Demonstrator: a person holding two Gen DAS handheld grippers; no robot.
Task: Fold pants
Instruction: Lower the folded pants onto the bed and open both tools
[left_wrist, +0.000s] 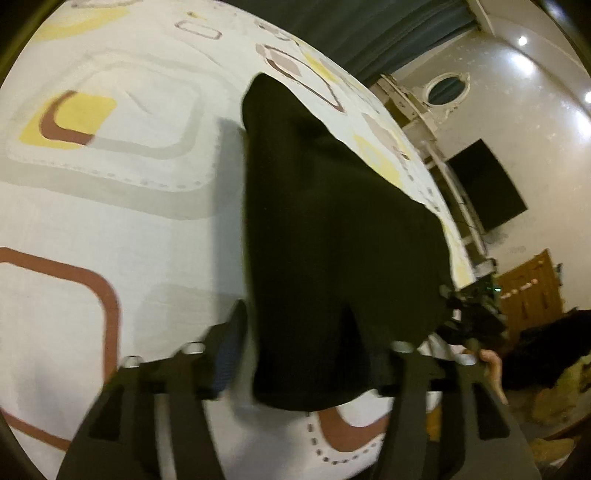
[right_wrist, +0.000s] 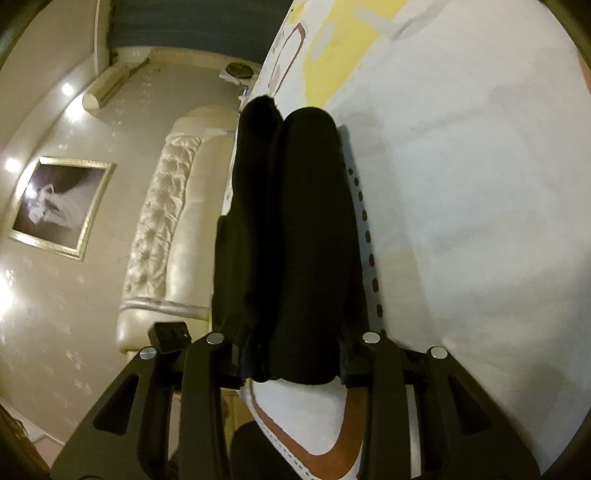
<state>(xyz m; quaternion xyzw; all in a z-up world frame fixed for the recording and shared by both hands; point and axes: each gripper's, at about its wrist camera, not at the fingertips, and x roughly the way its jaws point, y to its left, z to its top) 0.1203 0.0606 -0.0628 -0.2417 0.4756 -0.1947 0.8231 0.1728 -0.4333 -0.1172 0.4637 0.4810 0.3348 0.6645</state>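
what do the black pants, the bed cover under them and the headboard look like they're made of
Pants: soft matte black cloth, probably knit or fleece; no sheen, and it drapes in rounded folds.
Bed cover: printed woven fabric, matte, with yellow and brown shapes and slight creases.
Headboard: cream tufted upholstery, glossy like leather or faux leather; which one cannot be told.

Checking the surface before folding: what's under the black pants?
The patterned bedsheet shows around the black pants; whatever lies directly beneath them is covered.
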